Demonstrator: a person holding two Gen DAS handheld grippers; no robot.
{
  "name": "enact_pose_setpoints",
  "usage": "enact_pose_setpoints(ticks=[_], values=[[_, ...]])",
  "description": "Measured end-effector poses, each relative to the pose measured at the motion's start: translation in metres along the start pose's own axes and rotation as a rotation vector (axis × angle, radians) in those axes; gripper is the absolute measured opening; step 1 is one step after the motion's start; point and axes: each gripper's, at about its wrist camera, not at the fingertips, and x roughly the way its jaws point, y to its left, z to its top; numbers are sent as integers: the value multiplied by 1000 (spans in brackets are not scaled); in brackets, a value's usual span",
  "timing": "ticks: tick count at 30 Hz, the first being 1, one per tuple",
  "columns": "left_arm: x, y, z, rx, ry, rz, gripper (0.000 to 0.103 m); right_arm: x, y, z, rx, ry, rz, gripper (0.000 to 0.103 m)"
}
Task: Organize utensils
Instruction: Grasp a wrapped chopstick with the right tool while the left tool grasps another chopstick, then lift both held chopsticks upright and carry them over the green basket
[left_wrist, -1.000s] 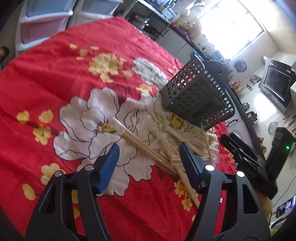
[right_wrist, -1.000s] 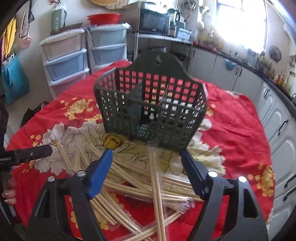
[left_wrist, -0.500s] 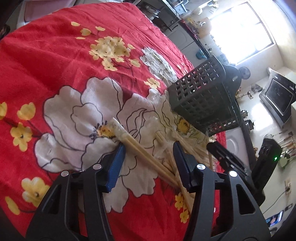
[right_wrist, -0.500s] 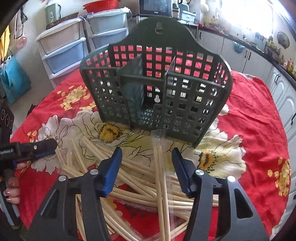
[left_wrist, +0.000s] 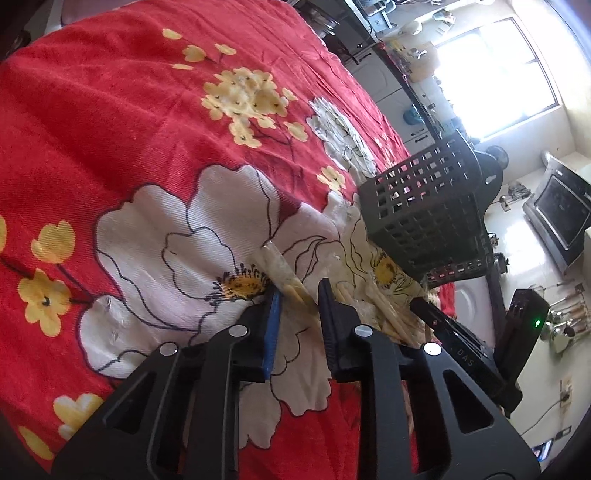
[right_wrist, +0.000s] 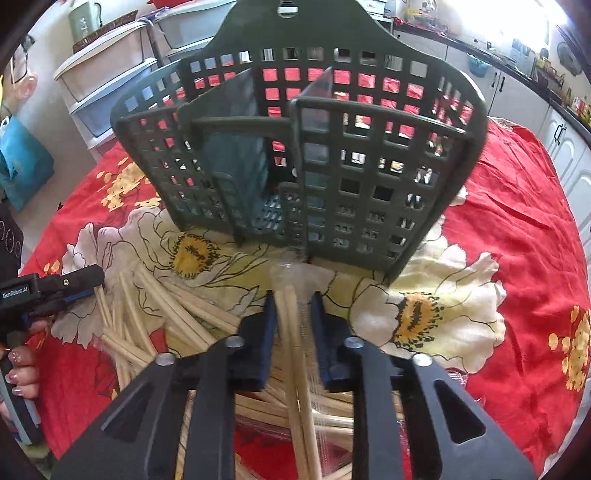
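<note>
Both of my grippers are down over the chopsticks now. My left gripper (left_wrist: 297, 295) has its fingers closing around one wrapped pair of chopsticks (left_wrist: 286, 275) that lies on the big white flower of the red cloth (left_wrist: 110, 129). The pair sits between the blue pad and the black finger, and I can't tell whether both pads press on it yet.

My right gripper (right_wrist: 291, 306) is closing too, with a second wrapped pair (right_wrist: 291, 332) running straight up between its fingers. The clear wrapper tip pokes out past the fingertips, almost at the foot of the basket. Here again I can't say the pads are fully on the sticks.

The rest of the loose chopsticks (right_wrist: 166, 306) lie in a crossed heap on the worktop, just in front of the dark green basket (right_wrist: 369, 166). The basket stands upright on the cloth, and its dividers split it into compartments; I see no chopsticks in them.

In the right wrist view, the other gripper reaches in from the left edge, with the person's hand (right_wrist: 22, 373) wrapped round its handle.
</note>
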Motion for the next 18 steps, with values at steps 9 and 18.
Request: enact_pose_setpoints(ticks=[9,18], values=[[-3,8,3,-8,-4,-25,10,-37,-3,-3,12,-92,45,11],[-41,12,11,4,-107,-22,8,-81,7,2,-17,-204,78,11]])
